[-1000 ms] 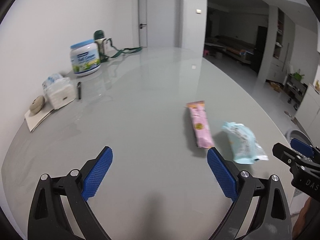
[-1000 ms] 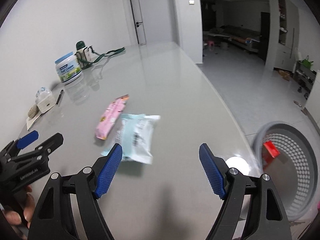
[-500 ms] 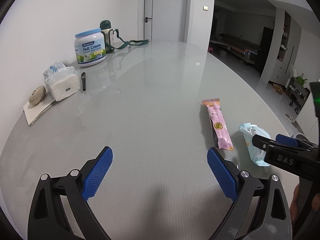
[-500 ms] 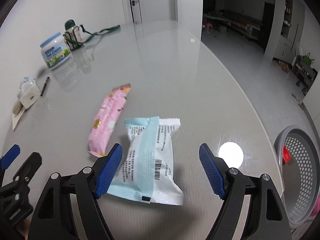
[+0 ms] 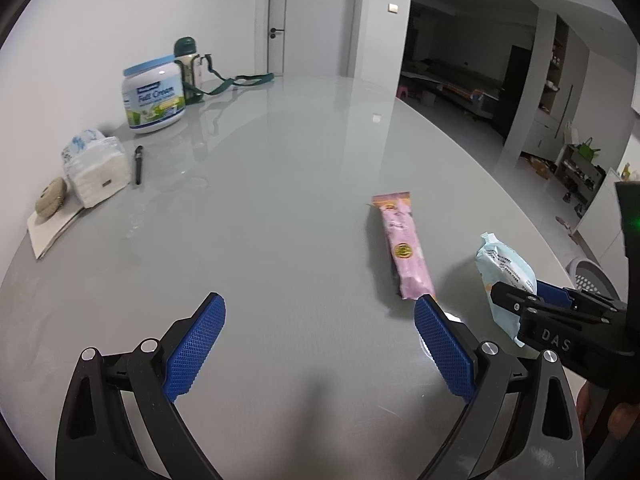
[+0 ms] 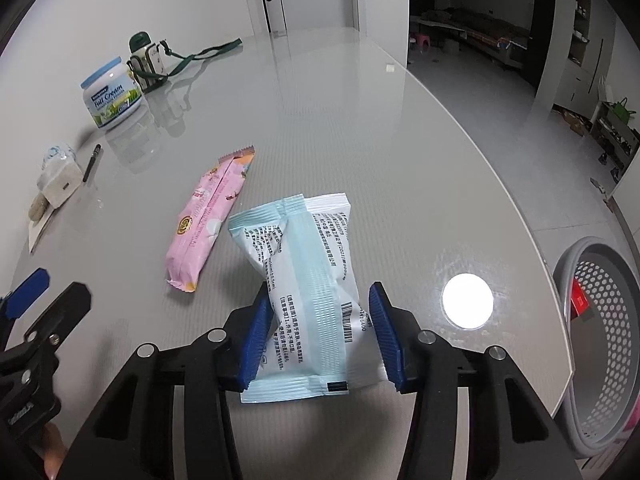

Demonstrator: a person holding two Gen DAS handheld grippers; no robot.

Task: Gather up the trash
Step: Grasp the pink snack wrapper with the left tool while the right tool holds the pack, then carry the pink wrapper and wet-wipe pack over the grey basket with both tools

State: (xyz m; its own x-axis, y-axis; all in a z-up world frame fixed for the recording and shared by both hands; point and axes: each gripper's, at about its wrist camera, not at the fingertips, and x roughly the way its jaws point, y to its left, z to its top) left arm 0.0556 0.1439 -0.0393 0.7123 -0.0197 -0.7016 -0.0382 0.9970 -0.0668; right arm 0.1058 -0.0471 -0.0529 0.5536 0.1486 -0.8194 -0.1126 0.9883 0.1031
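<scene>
Jaws on the left gripper (image 5: 318, 344) stand wide apart over bare grey table (image 5: 280, 208) with nothing between them, seen from the left wrist; just beyond its right pad lies the pink wrapper (image 5: 404, 246), and further right the pale blue packet (image 5: 505, 266) is partly hidden behind the right gripper (image 5: 520, 300), whose tip reaches in from that side. Along the far left edge of this view sit one milk powder tub (image 5: 154, 98), one green-capped bottle (image 5: 187, 68) with a strap, one tissue pack (image 5: 96, 166), one pen (image 5: 138, 164) and a small round object on paper (too blurred to name). From the right wrist, the right gripper's jaws have just been closing and now stand about half open around the pale blue packet, its lower half between the blue pads; the left pad looks to be touching the film while the right pad seems just beside it, though the crinkled wrapper makes contact hard to judge. The packet rests on the table near its front edge, with the pink wrapper just beside it to the left, and one grey perforated waste basket (image 6: 576, 264) stands on the floor to the right, something red already inside. To do this step well, I would finish closing squarely across the packet's middle so the slippery film does not twist out, then lift before swinging toward the basket. Counted: two wrappers on the table, one basket, two grippers.
</scene>
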